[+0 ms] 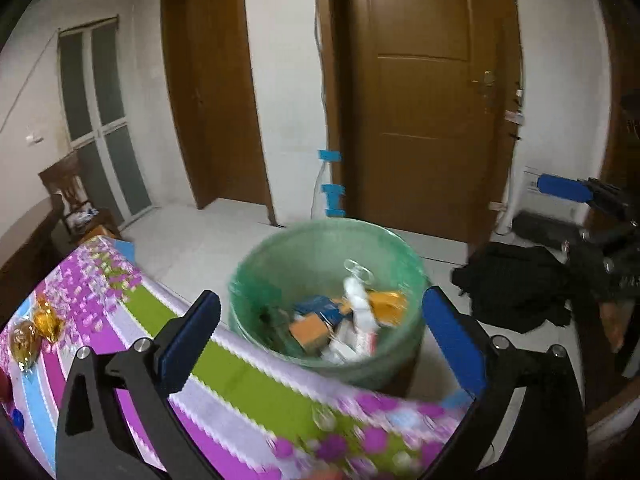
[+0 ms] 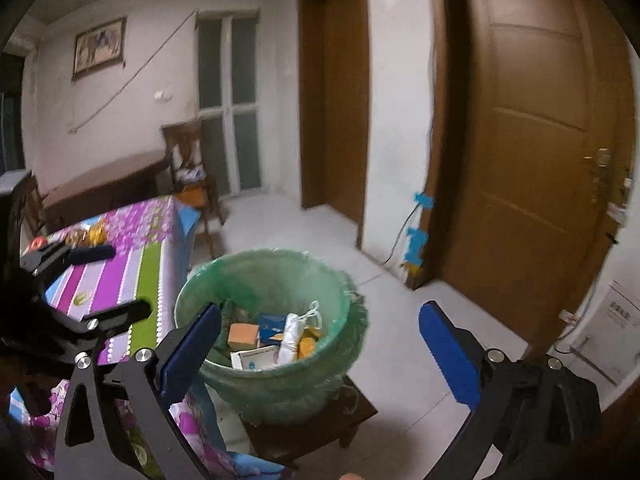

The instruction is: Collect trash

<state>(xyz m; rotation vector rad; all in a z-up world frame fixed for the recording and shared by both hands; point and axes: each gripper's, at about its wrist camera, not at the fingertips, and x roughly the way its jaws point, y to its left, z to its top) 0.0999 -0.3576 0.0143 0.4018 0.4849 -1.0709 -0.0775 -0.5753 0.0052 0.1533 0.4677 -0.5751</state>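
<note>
Trash fills the bottom of the round bin lined with a thin green plastic bag (image 1: 326,296). We see it in both views (image 2: 268,332). Inside lie small orange boxes (image 2: 242,335), a blue and white box (image 2: 272,324), a white box (image 2: 254,358) and a white bottle (image 1: 360,308). In the right wrist view the bin stands on a low dark wooden stool (image 2: 308,428), on the pale tiled floor (image 2: 400,320).

Just beside the bin is our worktop with the purple, green and white flowered cloth (image 1: 224,392). Two shiny gold wrapped sweets (image 1: 36,330) lie on the cloth, well away from the bin. A small blue cap (image 1: 18,418) sits near the cloth's left edge.

Our left gripper (image 1: 320,340) hangs over the cloth's edge and points at the bin. Its blue fingers (image 1: 192,338) stand wide apart, with nothing held between them. Our right gripper (image 2: 320,352) also points at the bin. Its blue fingers (image 2: 450,356) are wide apart too, and they hold nothing.

A black heap of cloth (image 1: 516,288) lies on the floor to the right of the bin. Behind the bin are two brown wooden doors (image 1: 424,92) in a white wall. A wooden chair (image 2: 192,168) stands farther back, by a tall window.
</note>
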